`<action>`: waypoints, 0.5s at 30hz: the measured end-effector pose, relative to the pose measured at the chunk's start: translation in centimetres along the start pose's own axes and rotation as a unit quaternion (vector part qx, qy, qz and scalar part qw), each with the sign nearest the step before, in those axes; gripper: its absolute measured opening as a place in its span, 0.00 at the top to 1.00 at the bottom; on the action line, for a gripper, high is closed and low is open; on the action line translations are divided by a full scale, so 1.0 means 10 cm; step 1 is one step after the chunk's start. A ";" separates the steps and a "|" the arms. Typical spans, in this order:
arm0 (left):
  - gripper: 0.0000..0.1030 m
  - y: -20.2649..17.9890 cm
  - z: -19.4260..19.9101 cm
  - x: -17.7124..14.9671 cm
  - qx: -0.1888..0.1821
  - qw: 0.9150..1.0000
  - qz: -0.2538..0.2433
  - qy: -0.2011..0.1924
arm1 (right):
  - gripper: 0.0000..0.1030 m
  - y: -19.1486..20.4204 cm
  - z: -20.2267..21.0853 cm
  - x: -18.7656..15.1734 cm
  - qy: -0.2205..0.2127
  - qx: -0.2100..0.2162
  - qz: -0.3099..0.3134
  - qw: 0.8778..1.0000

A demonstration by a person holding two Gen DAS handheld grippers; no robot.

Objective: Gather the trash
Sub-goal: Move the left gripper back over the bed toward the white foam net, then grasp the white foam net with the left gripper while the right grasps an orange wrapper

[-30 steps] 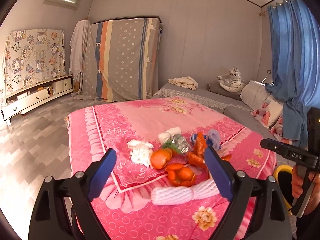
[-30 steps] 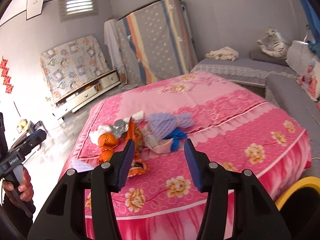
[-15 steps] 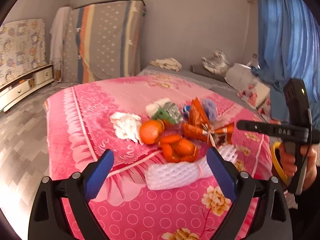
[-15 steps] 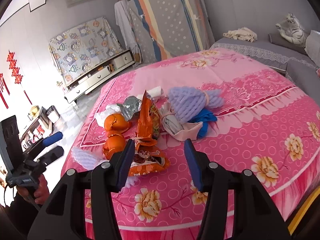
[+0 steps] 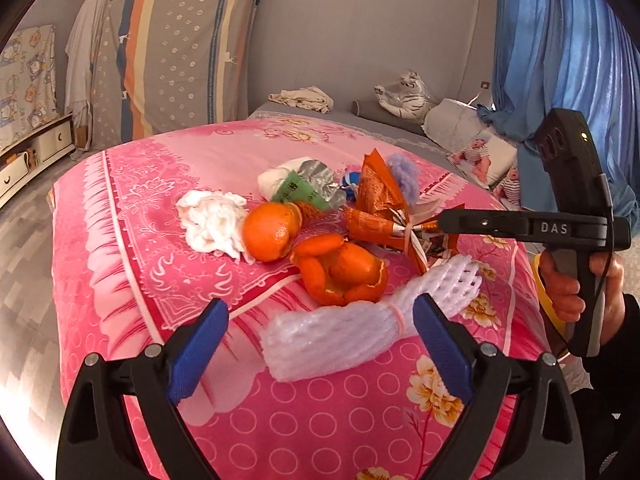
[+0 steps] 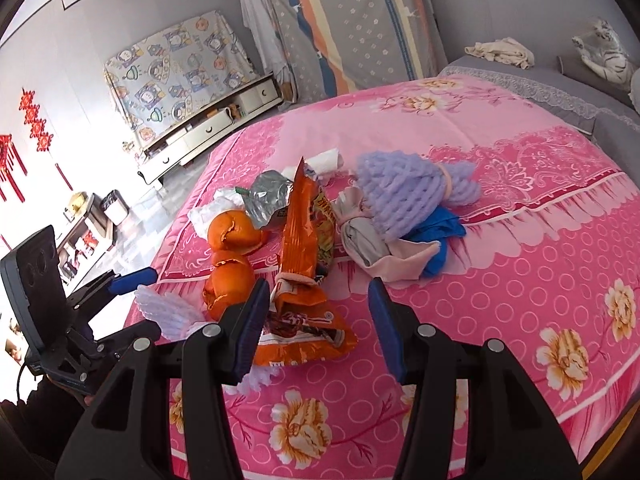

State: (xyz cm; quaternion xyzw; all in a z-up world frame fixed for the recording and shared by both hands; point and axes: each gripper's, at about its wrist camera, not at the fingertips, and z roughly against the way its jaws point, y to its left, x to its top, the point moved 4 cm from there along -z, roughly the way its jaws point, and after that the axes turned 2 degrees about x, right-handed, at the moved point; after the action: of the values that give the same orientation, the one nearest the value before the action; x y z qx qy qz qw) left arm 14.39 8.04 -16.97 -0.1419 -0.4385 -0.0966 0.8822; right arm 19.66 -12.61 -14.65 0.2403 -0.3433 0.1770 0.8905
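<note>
A pile of trash lies on the pink bed cover (image 5: 132,208). My left gripper (image 5: 320,350) is open and wide, low over the near edge, with a white foam net (image 5: 352,328) lying just ahead between its fingers. Behind the net are orange peels (image 5: 340,276), a white tissue wad (image 5: 212,220) and a silver-green wrapper (image 5: 312,188). My right gripper (image 6: 320,322) is open over an orange snack bag (image 6: 304,248), whose lower end lies between the pads without being pressed. A purple foam net (image 6: 408,196) and a blue scrap (image 6: 440,224) lie beyond.
A yellow-rimmed bin (image 5: 548,300) shows behind the hand (image 5: 560,288) at the bed's right side. A grey sofa with a toy tiger (image 5: 404,96) stands behind the bed. A low white cabinet (image 6: 208,128) lines the far wall. Tiled floor (image 5: 24,272) borders the bed's left edge.
Both grippers have sunk and come closer to the pile. The white foam net now lies between the left fingers, the snack bag between the right ones. Neither jaw width has changed.
</note>
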 end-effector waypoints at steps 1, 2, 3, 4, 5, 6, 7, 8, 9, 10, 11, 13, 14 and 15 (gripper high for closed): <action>0.13 -0.01 -0.02 0.00 -0.002 1.000 -0.002 0.002 | 0.53 0.00 -0.04 0.00 0.005 0.000 0.001 1.000; 0.13 -0.02 -0.03 0.01 -0.005 1.000 -0.003 0.003 | 0.53 -0.01 -0.06 0.00 0.009 0.001 0.001 1.000; 0.13 -0.03 -0.05 0.00 -0.007 1.000 -0.005 0.004 | 0.53 -0.01 -0.09 0.00 0.012 0.001 0.000 1.000; 0.14 -0.04 -0.07 0.00 -0.008 1.000 -0.006 0.006 | 0.53 -0.02 -0.12 0.00 0.016 0.002 -0.001 1.000; 0.17 -0.04 -0.08 0.00 -0.010 1.000 -0.007 0.009 | 0.53 -0.03 -0.15 -0.01 0.019 0.003 -0.002 1.000; 0.20 -0.04 -0.10 -0.01 -0.013 1.000 -0.007 0.013 | 0.53 -0.03 -0.18 -0.01 0.023 0.004 -0.002 1.000; 0.21 -0.04 -0.12 -0.01 -0.015 1.000 -0.006 0.017 | 0.53 -0.04 -0.21 -0.01 0.026 0.004 -0.003 1.000; 0.22 -0.04 -0.14 -0.01 -0.016 1.000 -0.006 0.019 | 0.53 -0.05 -0.23 -0.01 0.027 0.005 -0.005 1.000; 0.24 -0.04 -0.15 -0.01 -0.016 1.000 -0.006 0.021 | 0.53 -0.05 -0.25 -0.01 0.029 0.007 -0.006 1.000; 0.25 -0.04 -0.16 -0.01 -0.018 1.000 -0.006 0.023 | 0.53 -0.05 -0.27 0.00 0.031 0.009 -0.007 0.999; 0.27 -0.05 -0.17 -0.02 -0.019 0.999 -0.006 0.027 | 0.54 -0.06 -0.29 0.01 0.033 0.010 -0.007 0.999; 0.29 -0.06 -0.19 -0.01 -0.021 0.999 -0.005 0.030 | 0.54 -0.06 -0.31 0.01 0.036 0.012 -0.007 0.999; 0.32 -0.07 -0.19 -0.01 -0.021 0.999 -0.005 0.031 | 0.56 -0.07 -0.32 0.01 0.037 0.013 -0.008 0.999; 0.36 -0.07 -0.20 -0.01 -0.022 0.999 -0.005 0.031 | 0.58 -0.07 -0.33 0.01 0.039 0.014 -0.008 0.999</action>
State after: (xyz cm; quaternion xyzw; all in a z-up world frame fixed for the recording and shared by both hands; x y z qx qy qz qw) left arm 15.58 6.71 -18.10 -0.1562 -0.4090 -0.1150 0.8917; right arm 21.84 -11.35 -16.91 0.2483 -0.3041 0.1836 0.9012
